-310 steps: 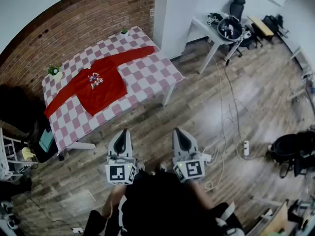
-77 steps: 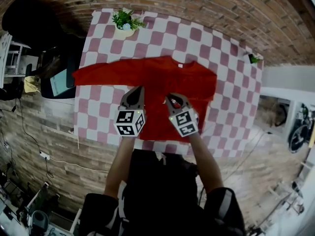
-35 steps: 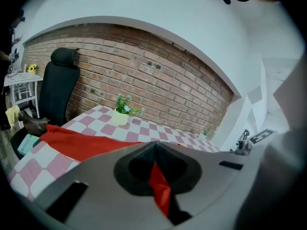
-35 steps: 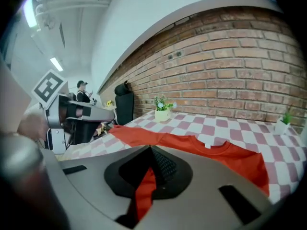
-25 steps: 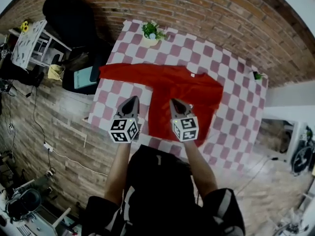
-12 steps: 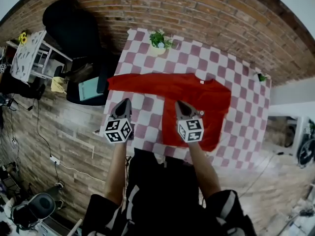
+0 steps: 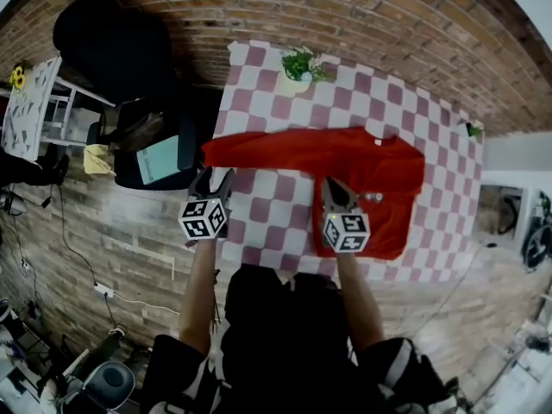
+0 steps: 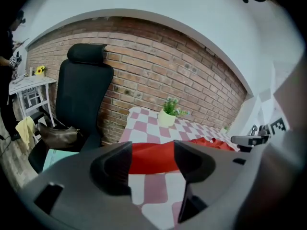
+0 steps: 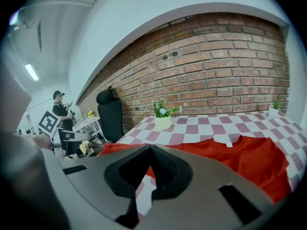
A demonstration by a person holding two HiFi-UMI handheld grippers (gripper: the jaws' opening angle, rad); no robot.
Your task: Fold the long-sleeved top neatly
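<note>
Left jaws opened wide, facing the outstretched sleeve

A black office chair [image 7: 112, 41] stands left of the left gripper [image 7: 216, 176], which has swung out to the desk [image 7: 278, 188] edge. Its jaws have just been opening and now stand wide with nothing between them. The cuff of the red sleeve [image 7: 259, 152] lies just ahead, so I'd say a pinch there comes next. Bare check cloth between the two pairs of jaws leaves room to carry the sleeve across. The right gripper [image 7: 335, 185] hovers with jaws together and empty over the long-sleeved top [image 7: 371, 175], whose body lies flat ahead and to their right.
</note>
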